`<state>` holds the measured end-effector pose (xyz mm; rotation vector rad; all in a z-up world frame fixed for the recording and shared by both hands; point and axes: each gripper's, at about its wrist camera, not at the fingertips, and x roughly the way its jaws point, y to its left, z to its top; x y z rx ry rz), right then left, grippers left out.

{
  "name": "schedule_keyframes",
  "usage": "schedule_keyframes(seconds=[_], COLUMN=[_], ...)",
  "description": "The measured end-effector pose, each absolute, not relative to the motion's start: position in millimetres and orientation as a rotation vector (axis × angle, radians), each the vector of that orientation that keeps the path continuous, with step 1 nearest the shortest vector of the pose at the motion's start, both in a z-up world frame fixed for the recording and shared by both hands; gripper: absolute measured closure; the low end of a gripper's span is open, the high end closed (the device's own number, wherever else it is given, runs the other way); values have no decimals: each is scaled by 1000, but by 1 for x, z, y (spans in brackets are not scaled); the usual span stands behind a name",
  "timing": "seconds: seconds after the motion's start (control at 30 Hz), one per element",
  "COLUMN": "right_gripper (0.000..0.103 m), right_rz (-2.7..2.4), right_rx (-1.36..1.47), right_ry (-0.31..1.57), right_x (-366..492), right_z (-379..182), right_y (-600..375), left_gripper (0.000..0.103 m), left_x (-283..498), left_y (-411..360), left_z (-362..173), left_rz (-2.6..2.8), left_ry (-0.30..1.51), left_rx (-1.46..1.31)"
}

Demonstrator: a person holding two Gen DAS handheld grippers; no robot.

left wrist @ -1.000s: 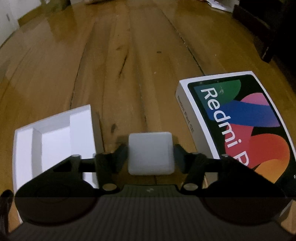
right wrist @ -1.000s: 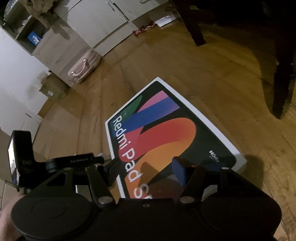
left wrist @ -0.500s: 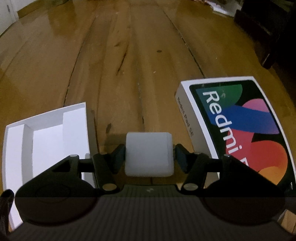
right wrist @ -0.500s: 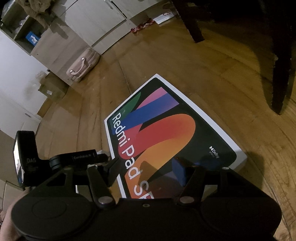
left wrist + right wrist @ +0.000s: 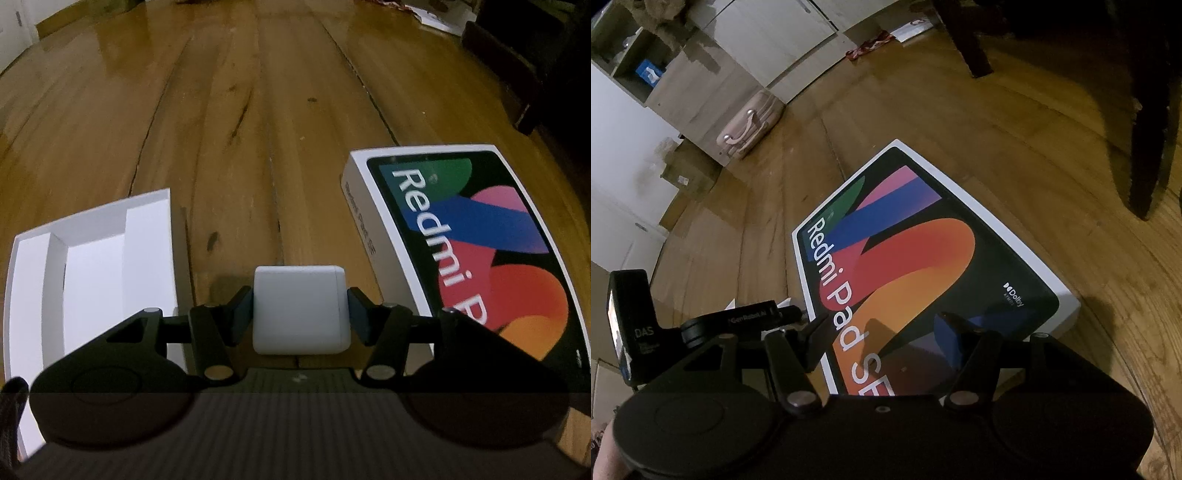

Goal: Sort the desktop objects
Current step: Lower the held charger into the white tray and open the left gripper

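My left gripper (image 5: 300, 308) is shut on a white square charger block (image 5: 300, 308) and holds it over the wooden floor. An open white box tray (image 5: 92, 258) with compartments lies to its left. A Redmi Pad box (image 5: 461, 236) with a colourful lid lies to its right. In the right wrist view my right gripper (image 5: 882, 332) is open and empty, hovering over the near end of the same Redmi Pad box (image 5: 923, 251).
Dark chair or table legs (image 5: 1152, 147) stand at the right. A pink suitcase (image 5: 750, 125) and cabinets stand along the far wall. My left gripper's body (image 5: 701, 325) shows at the lower left of the right wrist view.
My left gripper with the charger has drawn back slightly, so the tray and Redmi box sit lower and nearer. The right gripper has barely moved.
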<state>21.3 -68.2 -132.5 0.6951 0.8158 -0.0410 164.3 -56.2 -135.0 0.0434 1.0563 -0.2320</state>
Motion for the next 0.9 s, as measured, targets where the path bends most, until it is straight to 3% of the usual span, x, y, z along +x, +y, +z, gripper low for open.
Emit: schedule_keyframes(seconds=[0.5,0.7,0.9], right_gripper=[36,36,36], right_rz=[-14,-3,15], right_rx=[660,652,622], right_ry=[836,833,845], right_x=[26,28,31], right_z=[-125,-120,-115], right_y=[-45,-39,-22], left_gripper=[49,49,49], left_x=[129,104,105], left_y=[-24,21,65], left_z=[-104,-83,-95], left_rz=[-224,-176,-54], left_ry=[985,900,924], left_rx=[-60,-184,-204])
